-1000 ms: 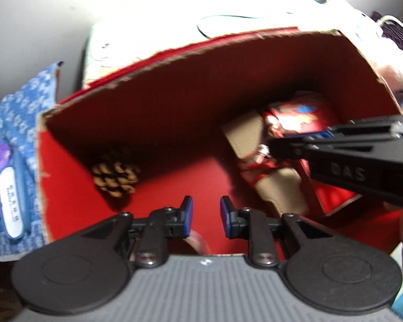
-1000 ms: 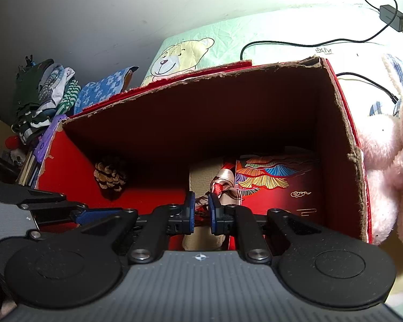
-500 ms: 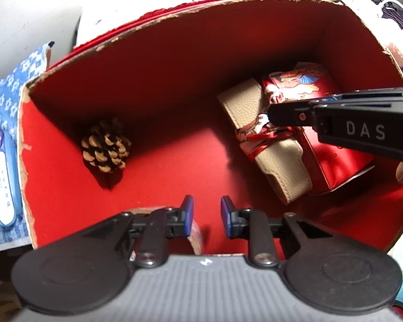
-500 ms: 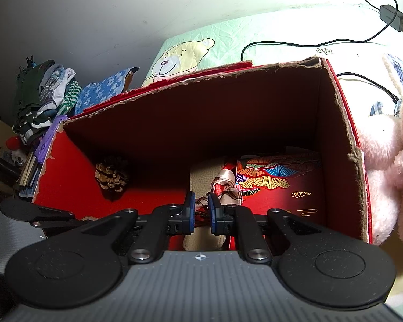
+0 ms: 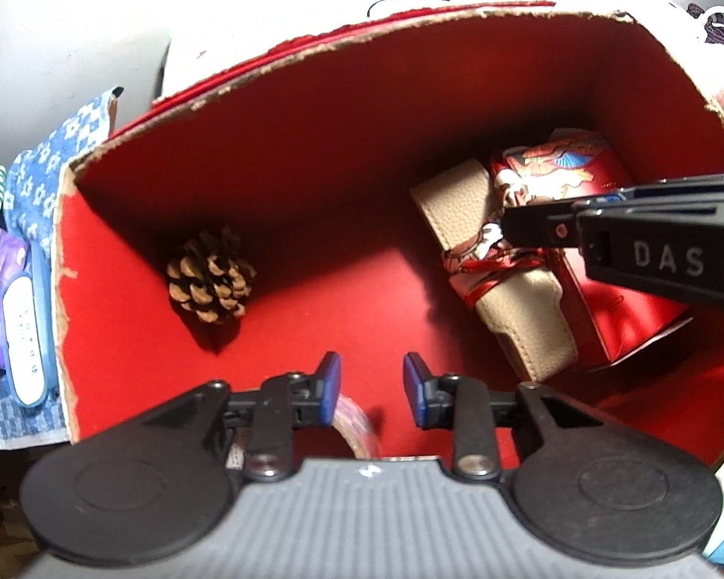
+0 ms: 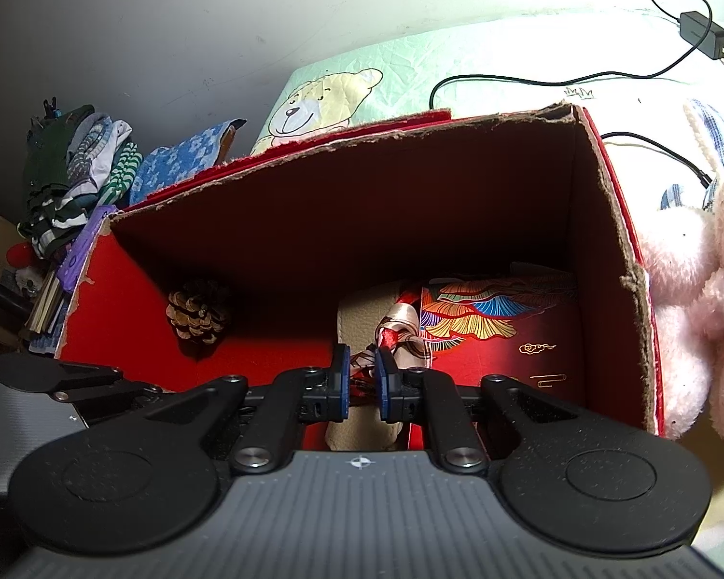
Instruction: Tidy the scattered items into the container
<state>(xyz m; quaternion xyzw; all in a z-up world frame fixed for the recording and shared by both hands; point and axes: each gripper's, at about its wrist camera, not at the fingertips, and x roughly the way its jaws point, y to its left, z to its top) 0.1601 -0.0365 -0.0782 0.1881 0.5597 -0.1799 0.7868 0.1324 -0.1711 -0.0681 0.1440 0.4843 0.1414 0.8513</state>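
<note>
Progress looks good from where I sit: the red cardboard box already holds a pine cone in its far left corner, a tan leather pouch tied round with a patterned silk scarf, and, just beside the pouch on the right, a red packet with a colourful fan print. My left gripper hovers inside the near edge of the box with its jaws apart and nothing between them; a roll of clear tape lies on the box floor right under its fingers, so I judge that item to be delivered. My right gripper sits low over the pouch with its jaws drawn close together, a narrow gap showing, and the scarf bunched right at the tips; I cannot tell from either view whether the pads actually pinch the fabric or merely flank it. Outside the box I see a pink plush toy against the right wall, a charger with its cable on the bedspread, and folded clothes stacked to the left. Whether any of those count as scattered items I cannot say; if they do, the plush toy is the nearest one left to fetch
</note>
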